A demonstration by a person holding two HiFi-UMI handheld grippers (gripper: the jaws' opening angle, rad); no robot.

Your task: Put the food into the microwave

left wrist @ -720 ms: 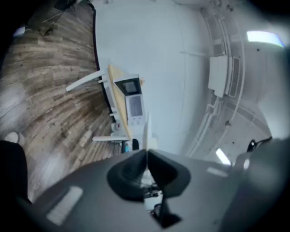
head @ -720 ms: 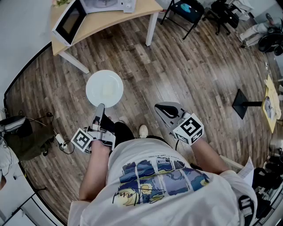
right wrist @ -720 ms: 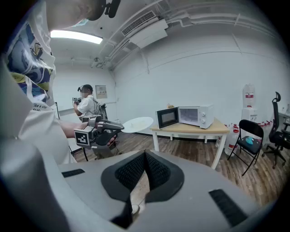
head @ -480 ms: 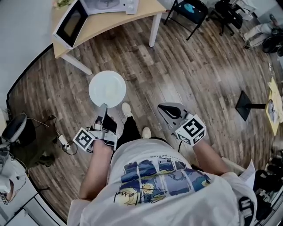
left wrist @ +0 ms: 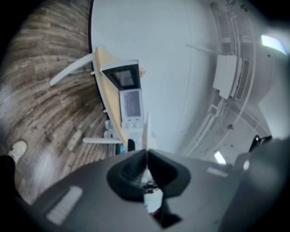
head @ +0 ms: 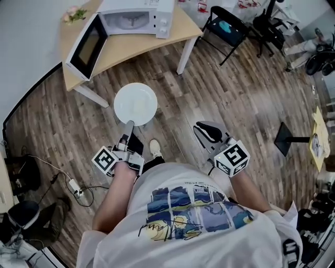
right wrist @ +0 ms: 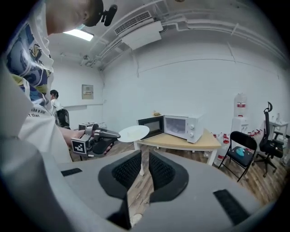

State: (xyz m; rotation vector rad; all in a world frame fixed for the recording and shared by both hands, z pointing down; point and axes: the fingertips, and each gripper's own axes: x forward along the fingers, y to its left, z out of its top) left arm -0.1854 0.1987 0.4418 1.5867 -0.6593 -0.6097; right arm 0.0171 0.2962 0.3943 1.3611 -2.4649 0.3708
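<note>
A white round plate (head: pixel 135 103) is held level by its near rim in my left gripper (head: pixel 129 125), which is shut on it. In the left gripper view the plate (left wrist: pixel 146 130) shows edge-on as a thin white sliver between the closed jaws. The white microwave (head: pixel 133 15) stands on a wooden table (head: pixel 141 43) ahead, its door (head: pixel 86 47) swung open to the left. My right gripper (head: pixel 201 127) hangs to the right of the plate, empty, its jaws a narrow gap apart. From the right gripper view I see the plate (right wrist: pixel 133 132) just short of the microwave (right wrist: pixel 179 127).
A black folding chair (head: pixel 225 26) stands right of the table, with office chairs (head: pixel 272 21) beyond it. A black stand base (head: pixel 290 130) sits on the wood floor at the right. Cables and a power strip (head: pixel 73 186) lie on the floor at the left.
The person has stepped toward the table, so the microwave and table have come further into view. The plate stays in the left gripper; the right gripper keeps its place beside it.
</note>
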